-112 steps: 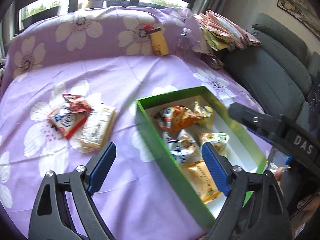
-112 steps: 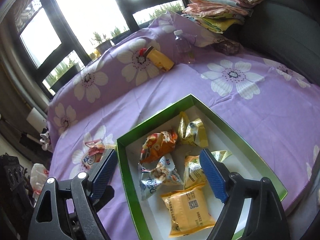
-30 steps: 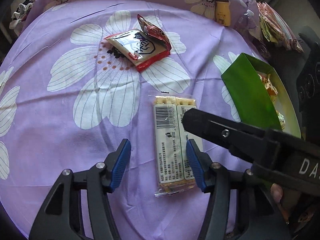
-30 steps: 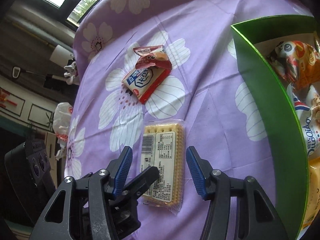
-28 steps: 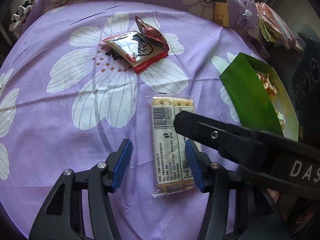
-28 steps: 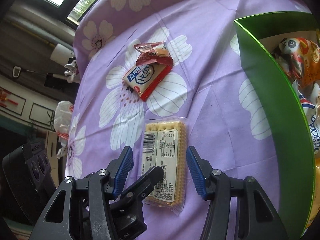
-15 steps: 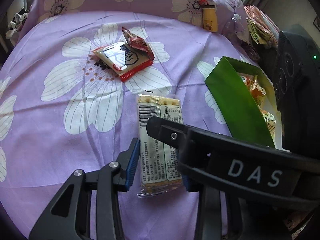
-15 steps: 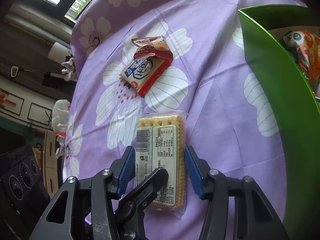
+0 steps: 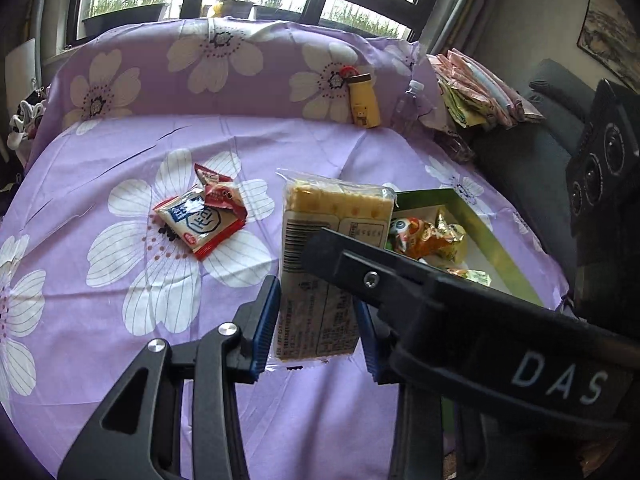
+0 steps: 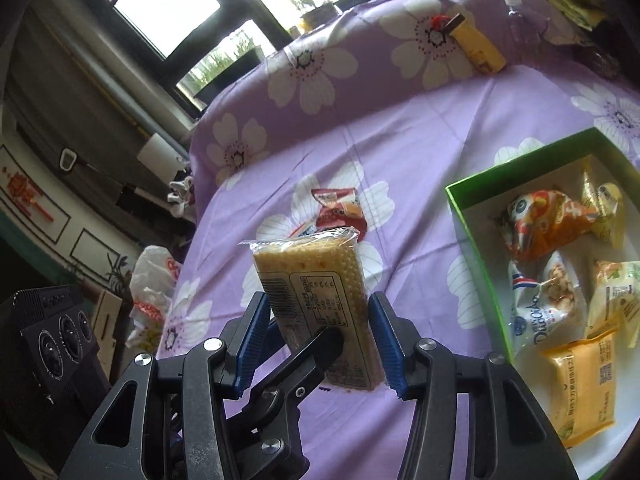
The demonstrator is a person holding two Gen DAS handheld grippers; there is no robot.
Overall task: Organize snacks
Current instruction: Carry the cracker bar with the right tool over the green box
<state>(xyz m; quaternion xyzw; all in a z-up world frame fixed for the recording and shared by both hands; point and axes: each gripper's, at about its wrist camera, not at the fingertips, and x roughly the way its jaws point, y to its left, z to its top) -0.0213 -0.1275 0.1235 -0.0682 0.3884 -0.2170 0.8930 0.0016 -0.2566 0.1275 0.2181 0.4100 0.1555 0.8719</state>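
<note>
Left gripper (image 9: 316,320): blue pads clamped on the long sides of the cracker pack (image 9: 328,264), near its lower end. Right gripper (image 10: 316,336): pads also pressed against the same pack (image 10: 316,300). Pack: held clear above the purple flowered cloth (image 9: 120,312), tilted, label side showing. Green box (image 10: 476,264): at the cloth's right edge, holding several wrapped snacks. Two red-and-white snack packets (image 9: 204,216): overlapping, left of the pack near the cloth's middle. Yellow bottle (image 9: 363,105): lying at the far edge.
</note>
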